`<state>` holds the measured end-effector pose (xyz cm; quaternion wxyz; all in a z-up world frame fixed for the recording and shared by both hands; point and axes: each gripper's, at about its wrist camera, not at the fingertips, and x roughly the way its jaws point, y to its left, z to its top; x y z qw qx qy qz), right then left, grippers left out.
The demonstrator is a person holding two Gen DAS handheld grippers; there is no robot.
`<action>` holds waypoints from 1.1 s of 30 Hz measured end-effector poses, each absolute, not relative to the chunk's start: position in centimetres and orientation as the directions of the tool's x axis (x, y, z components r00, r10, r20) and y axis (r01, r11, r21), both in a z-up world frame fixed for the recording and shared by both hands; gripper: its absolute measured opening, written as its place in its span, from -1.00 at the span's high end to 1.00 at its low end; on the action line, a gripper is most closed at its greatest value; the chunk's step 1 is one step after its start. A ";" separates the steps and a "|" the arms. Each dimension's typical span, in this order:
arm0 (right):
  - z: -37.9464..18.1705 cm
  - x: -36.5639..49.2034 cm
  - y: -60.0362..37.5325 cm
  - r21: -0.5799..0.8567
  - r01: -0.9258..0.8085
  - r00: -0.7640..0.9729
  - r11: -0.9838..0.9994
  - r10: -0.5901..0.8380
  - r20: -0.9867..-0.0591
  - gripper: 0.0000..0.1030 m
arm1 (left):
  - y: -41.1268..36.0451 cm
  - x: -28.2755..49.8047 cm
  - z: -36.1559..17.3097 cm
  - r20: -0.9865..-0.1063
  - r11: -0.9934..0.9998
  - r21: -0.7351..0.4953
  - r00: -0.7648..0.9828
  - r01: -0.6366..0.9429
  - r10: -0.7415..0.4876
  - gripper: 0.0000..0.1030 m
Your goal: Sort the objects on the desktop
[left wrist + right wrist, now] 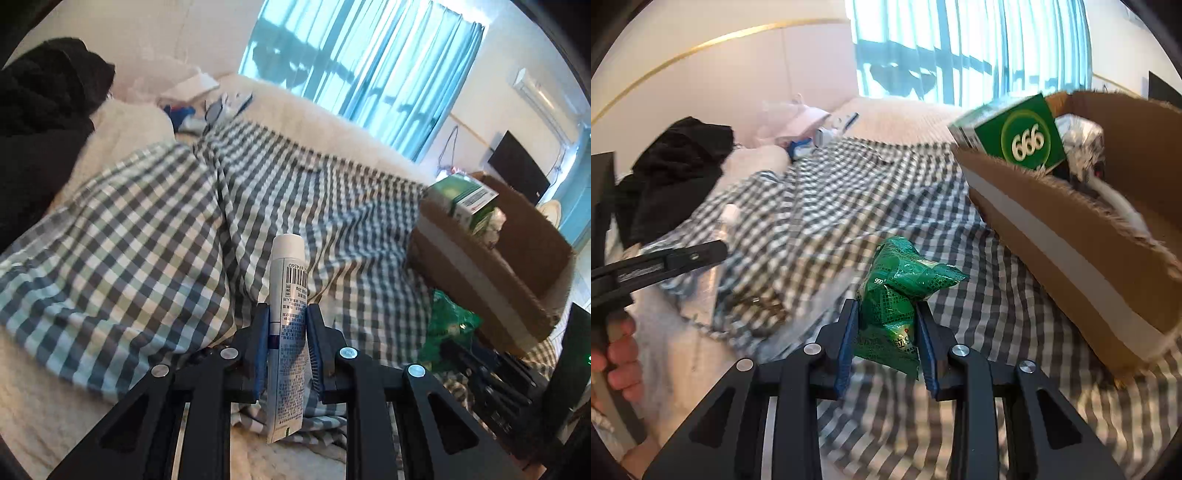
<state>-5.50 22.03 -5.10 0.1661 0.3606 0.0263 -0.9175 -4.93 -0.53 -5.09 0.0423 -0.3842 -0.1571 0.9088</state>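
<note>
My biggest risk is the cardboard box [1071, 236] at 2 o'clock from my right claw [886, 328]: its near wall stands high, so a low carry could snag the rim and tip it. Next, the green packet [897, 295], pinched between my right jaws, is crumpled and slick; a loose bite could let it slide out onto the checked cloth [831, 192]. Smallest, the white tube [286, 317], upright at 12 o'clock in my left claw [286, 332] and clamped near its middle, could swivel between the pads.

Count, largest first: 1 checked cloth, 1 cardboard box, 1 green carton [1019, 136] leaning inside the box, 1 green packet, 1 white tube, and 2 claws, each gripping 1 item.
</note>
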 end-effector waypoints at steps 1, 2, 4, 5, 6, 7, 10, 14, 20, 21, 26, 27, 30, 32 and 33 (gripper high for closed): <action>-4.7 -4.8 22.1 0.071 0.326 -0.689 -0.943 -0.288 -0.665 0.41 | -0.6 -4.6 -4.8 -0.682 -0.948 -0.314 -0.707 0.052 0.187 0.63; -4.3 -4.0 22.1 0.070 0.329 -0.691 -0.942 -0.290 -0.662 0.41 | -0.6 -4.3 -4.4 -0.680 -0.948 -0.314 -0.710 0.057 0.182 0.63; -3.5 -2.8 22.1 0.067 0.334 -0.692 -0.940 -0.293 -0.660 0.41 | -0.5 -3.7 -3.8 -0.670 -0.944 -0.325 -0.717 0.051 0.192 0.63; -3.0 -2.3 22.3 0.066 0.335 -0.694 -0.940 -0.293 -0.657 0.42 | -0.3 -3.4 -3.3 -0.663 -0.944 -0.325 -0.723 0.046 0.194 0.63; -2.3 -1.8 22.5 0.068 0.335 -0.695 -0.940 -0.295 -0.655 0.42 | 0.1 -3.1 -2.7 -0.654 -0.946 -0.322 -0.731 0.036 0.195 0.63; -1.7 -1.5 22.6 0.070 0.333 -0.700 -0.940 -0.296 -0.650 0.42 | 0.4 -2.8 -2.3 -0.647 -0.947 -0.319 -0.736 0.026 0.198 0.63; 0.6 -0.2 23.2 0.053 0.329 -0.727 -0.943 -0.289 -0.623 0.42 | 1.7 -1.8 -0.6 -0.627 -0.949 -0.314 -0.749 -0.012 0.217 0.63; 3.6 1.2 24.1 0.011 0.327 -0.760 -0.945 -0.270 -0.590 0.42 | 3.8 -0.7 1.7 -0.604 -0.953 -0.296 -0.760 -0.066 0.240 0.63; 7.6 2.1 27.3 -0.009 0.299 -0.802 -0.954 -0.247 -0.544 0.42 | 7.7 -0.2 5.3 -0.555 -0.942 -0.301 -0.776 -0.148 0.300 0.63; 8.2 2.0 28.1 -0.018 0.289 -0.811 -0.957 -0.234 -0.536 0.42 | 8.5 -0.3 5.8 -0.550 -0.939 -0.303 -0.775 -0.162 0.311 0.63; 10.6 -0.3 32.0 -0.008 0.234 -0.835 -0.972 -0.197 -0.513 0.44 | 13.3 -1.4 8.0 -0.524 -0.928 -0.288 -0.771 -0.238 0.361 0.63; 11.0 -0.8 32.6 -0.006 0.226 -0.838 -0.974 -0.191 -0.511 0.45 | 14.3 -1.8 8.3 -0.521 -0.924 -0.289 -0.768 -0.251 0.372 0.63; 11.6 -3.0 34.5 -0.019 0.199 -0.843 -0.980 -0.162 -0.513 0.47 | 17.0 -3.4 8.9 -0.515 -0.908 -0.310 -0.753 -0.281 0.409 0.63; 11.4 -4.9 35.7 -0.023 0.187 -0.834 -0.982 -0.147 -0.532 0.53 | 18.8 -4.6 9.2 -0.511 -0.902 -0.313 -0.747 -0.299 0.425 0.63; 11.1 -5.5 36.2 -0.022 0.187 -0.832 -0.982 -0.147 -0.535 0.54 | 19.5 -5.1 9.2 -0.510 -0.900 -0.311 -0.746 -0.304 0.429 0.63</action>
